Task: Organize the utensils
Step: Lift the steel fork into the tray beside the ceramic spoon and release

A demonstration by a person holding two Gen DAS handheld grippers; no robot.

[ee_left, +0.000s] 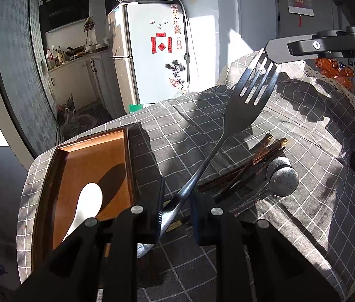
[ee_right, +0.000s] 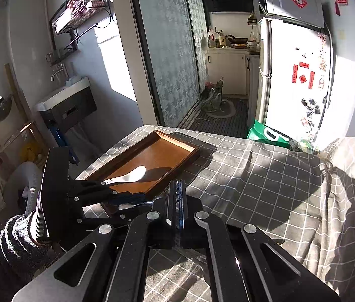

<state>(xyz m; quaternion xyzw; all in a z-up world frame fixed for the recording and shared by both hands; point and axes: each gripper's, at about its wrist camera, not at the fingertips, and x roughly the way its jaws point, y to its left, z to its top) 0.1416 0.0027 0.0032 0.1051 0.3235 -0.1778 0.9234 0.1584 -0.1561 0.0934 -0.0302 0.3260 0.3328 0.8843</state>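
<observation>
Your left gripper (ee_left: 177, 209) had its jaws drawn close with the handle of one large fork (ee_left: 242, 110) between them; the handle lay against the left finger, though whether both pads pressed it could not be told. The fork rose up and away from the gripper, its four tines ending under your right gripper (ee_left: 275, 55), which seemed to pinch the tine end, though contact was hard to confirm. In its own view your right gripper (ee_right: 176, 206) was pressed together. Just right of the left gripper, on the checked tablecloth (ee_left: 303, 214), lay two metal spoons (ee_left: 283, 178) and a bundle of dark chopsticks (ee_left: 250, 166), their number unclear. Left of it sat one wooden tray (ee_left: 127, 156) holding one white spoon (ee_left: 89, 201). Beyond stood a fridge (ee_left: 152, 50).
</observation>
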